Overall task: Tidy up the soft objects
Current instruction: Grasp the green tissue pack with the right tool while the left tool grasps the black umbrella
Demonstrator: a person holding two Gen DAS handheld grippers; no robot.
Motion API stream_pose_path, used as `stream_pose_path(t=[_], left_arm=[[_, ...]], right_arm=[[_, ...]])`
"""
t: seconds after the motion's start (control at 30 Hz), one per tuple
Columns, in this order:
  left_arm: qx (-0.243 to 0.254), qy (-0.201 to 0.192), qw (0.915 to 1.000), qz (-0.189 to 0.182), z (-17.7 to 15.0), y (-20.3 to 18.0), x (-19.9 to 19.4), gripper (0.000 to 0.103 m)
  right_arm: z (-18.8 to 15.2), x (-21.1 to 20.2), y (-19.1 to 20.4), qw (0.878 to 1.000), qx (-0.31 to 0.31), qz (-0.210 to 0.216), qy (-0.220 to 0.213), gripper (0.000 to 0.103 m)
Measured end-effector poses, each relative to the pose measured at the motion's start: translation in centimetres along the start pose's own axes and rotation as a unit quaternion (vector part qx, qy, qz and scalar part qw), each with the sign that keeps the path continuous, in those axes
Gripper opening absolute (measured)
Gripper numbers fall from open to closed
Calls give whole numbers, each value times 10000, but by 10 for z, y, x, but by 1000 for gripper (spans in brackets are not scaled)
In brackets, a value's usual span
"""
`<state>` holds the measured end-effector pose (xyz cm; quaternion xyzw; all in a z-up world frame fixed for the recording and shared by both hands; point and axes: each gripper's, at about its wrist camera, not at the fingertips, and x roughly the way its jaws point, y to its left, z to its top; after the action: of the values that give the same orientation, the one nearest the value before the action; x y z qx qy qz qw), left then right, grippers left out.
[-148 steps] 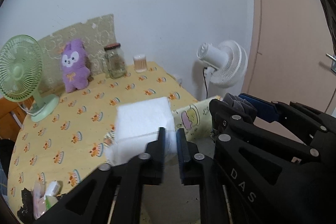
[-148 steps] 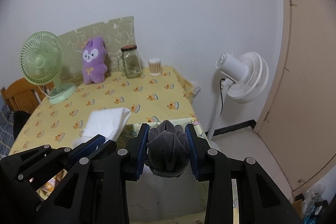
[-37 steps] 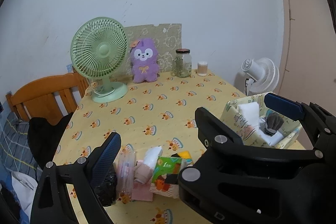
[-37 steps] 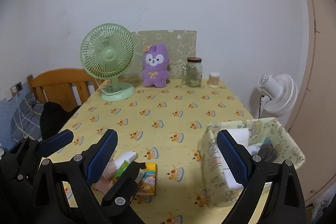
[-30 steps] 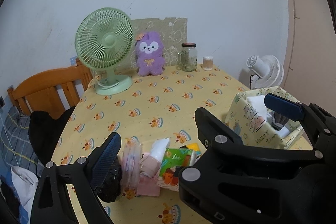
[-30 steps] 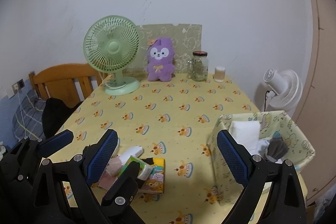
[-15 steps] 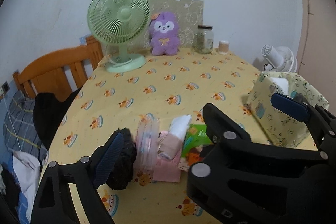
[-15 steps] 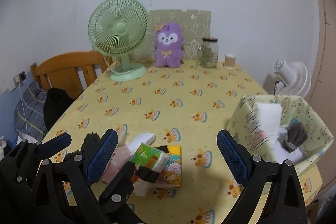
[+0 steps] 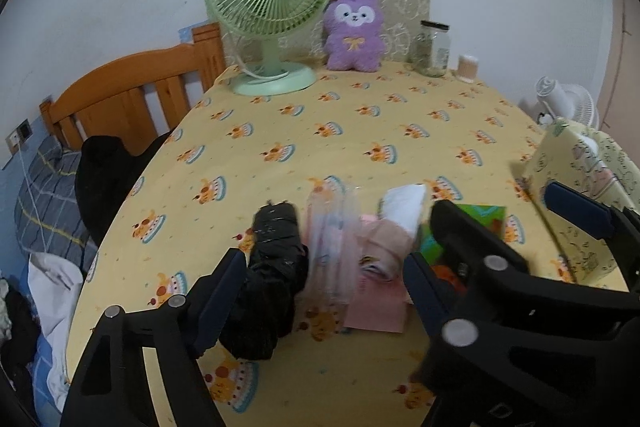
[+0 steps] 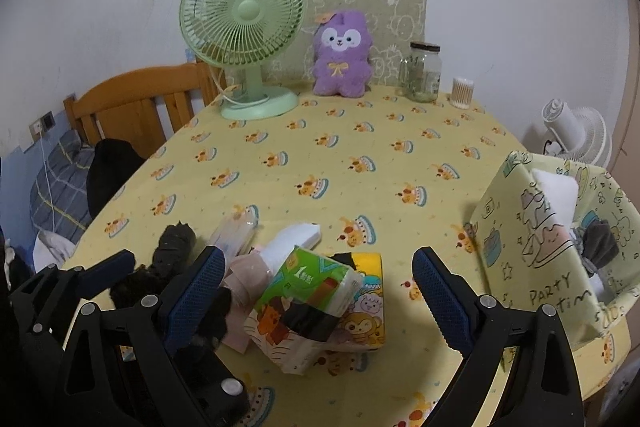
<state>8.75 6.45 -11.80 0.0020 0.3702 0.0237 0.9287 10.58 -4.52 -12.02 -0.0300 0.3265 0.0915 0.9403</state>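
Note:
A pile of soft things lies near the table's front edge: a black fuzzy bundle (image 9: 272,279), a clear packet (image 9: 330,243), a pink cloth (image 9: 384,247), a white pad (image 10: 292,239) and a green tissue pack (image 10: 316,281). My left gripper (image 9: 320,291) is open above the black bundle and the packet. My right gripper (image 10: 316,295) is open over the tissue pack. A yellow fabric bin (image 10: 552,251) at the right holds a white towel (image 10: 556,193) and a grey cloth (image 10: 598,241).
At the table's back stand a green desk fan (image 10: 244,47), a purple plush (image 10: 340,55), a glass jar (image 10: 420,73) and a small cup of swabs (image 10: 462,93). A wooden chair (image 9: 132,99) stands left; a white floor fan (image 10: 576,135) stands right.
Both grippers let go of the towel and grey cloth in the bin, opened, and swung left and down toward the pile at the front of the table.

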Motion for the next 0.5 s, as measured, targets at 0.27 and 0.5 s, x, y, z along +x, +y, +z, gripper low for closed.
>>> stream_pose_path(t=[0.27,0.5], left_arm=[[7,74,9997,223,-5,6,10,82],[-116,244,9991,320,-7,14,23,72]], right_arm=[[-5,17,5,9995,-46,-2,308,91],[-9,29,7,9986,-18,52,535,78]])
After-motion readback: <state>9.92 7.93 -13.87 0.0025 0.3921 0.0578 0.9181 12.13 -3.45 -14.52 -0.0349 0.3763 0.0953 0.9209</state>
